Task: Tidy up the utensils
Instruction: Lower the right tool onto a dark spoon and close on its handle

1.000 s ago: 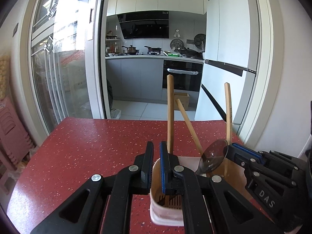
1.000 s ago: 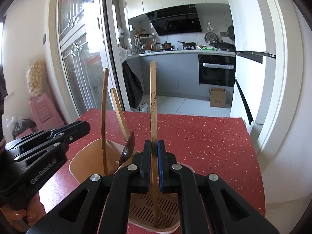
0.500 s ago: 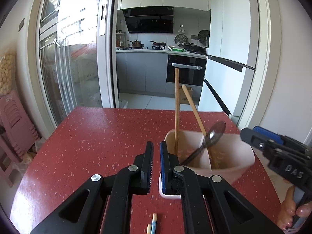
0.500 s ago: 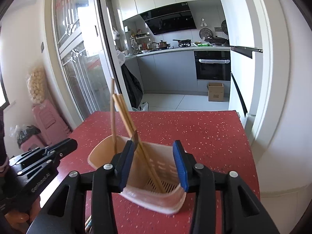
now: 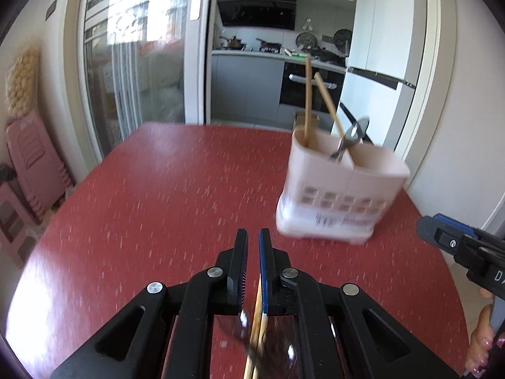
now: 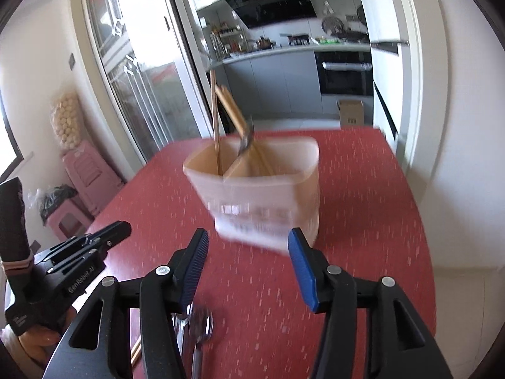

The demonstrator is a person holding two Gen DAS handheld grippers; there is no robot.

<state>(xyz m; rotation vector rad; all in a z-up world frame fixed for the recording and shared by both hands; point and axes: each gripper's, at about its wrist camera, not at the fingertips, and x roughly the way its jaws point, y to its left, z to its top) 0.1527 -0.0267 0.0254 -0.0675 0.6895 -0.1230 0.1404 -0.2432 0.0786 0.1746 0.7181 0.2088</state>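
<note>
Two views, both motion-blurred.

Left wrist view: left gripper [image 5: 252, 246] has its jaws nearly together, nothing visibly pinched at the tips. Chopsticks [image 5: 257, 322] lie on the red table [image 5: 151, 195] directly under the jaws, running toward the camera, with a spoon [image 5: 243, 323] beside them, blurred and half hidden by the gripper body. Pink two-compartment utensil holder [image 5: 341, 195] stands toward the table's far right, apart from the gripper. It holds upright chopsticks [image 5: 306, 101], a leaning chopstick and a metal spoon [image 5: 353, 135], which rests across the divider. Right gripper's tip shows at the right edge, apart from the holder.

Right wrist view: right gripper [image 6: 247, 259] is opening, jaws at a medium spread, nothing between the pads. Holder [image 6: 262, 189] sits just ahead of the tips, not touched. Loose spoons [image 6: 200, 325] lie on the table under the left finger; another chopstick end [image 6: 136, 352] pokes out lower left. Left gripper [image 6: 121, 229] is visible at left, held in the person's hand [image 6: 38, 341].

Step, my read: between placements, both hands over the loose pile for the next pick.

Next move needs: left jaws must open before they can straddle a chopstick; come down along its length, pinch mid-shaft. Right is already spread enough for a spoon handle. Flat cutlery on a hard top is likely to slip, so pinch near the raised neck.
</note>
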